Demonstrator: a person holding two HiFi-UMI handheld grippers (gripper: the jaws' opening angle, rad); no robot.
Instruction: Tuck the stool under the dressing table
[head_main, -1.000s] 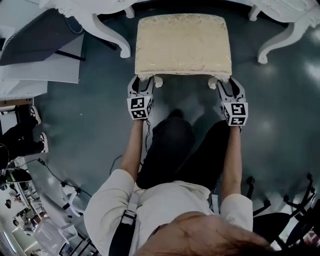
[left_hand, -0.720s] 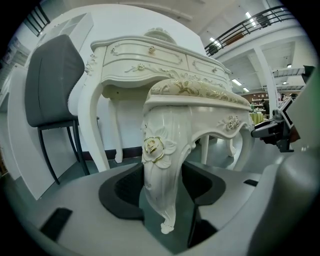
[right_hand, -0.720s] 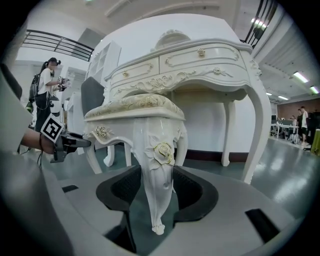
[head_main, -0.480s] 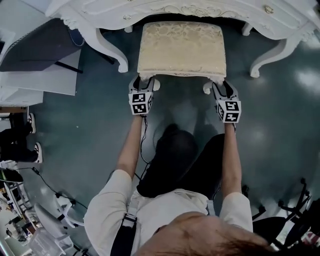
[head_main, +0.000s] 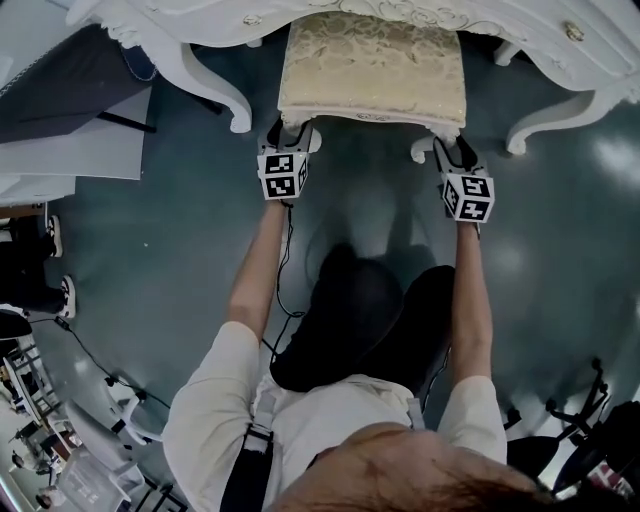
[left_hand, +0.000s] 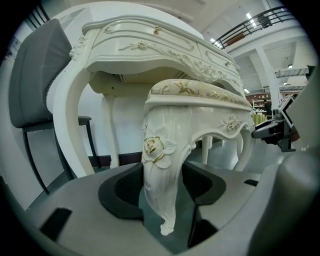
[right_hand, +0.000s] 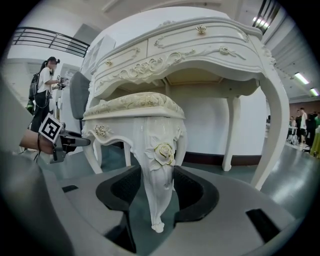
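The cream upholstered stool (head_main: 372, 68) stands with the far part of its seat under the front edge of the white carved dressing table (head_main: 200, 25). My left gripper (head_main: 288, 132) is shut on the stool's near left leg (left_hand: 160, 170), which stands upright between the dark pads. On the other side, my right gripper (head_main: 450, 152) is shut on the near right leg (right_hand: 159, 175). In the left gripper view the table (left_hand: 145, 47) rises just behind the seat. It fills the right gripper view (right_hand: 200, 45) in the same way.
The table's curved front legs (head_main: 215, 95) (head_main: 545, 125) flank the stool on either side. A grey chair (left_hand: 35, 75) stands left of the table. A person (right_hand: 42, 95) stands far off to the left. Black chair bases (head_main: 600, 450) and floor cables lie behind me.
Both grippers have moved forward with the stool legs in them. The stool has slid toward the table, and its seat now reaches under the tabletop's edge.
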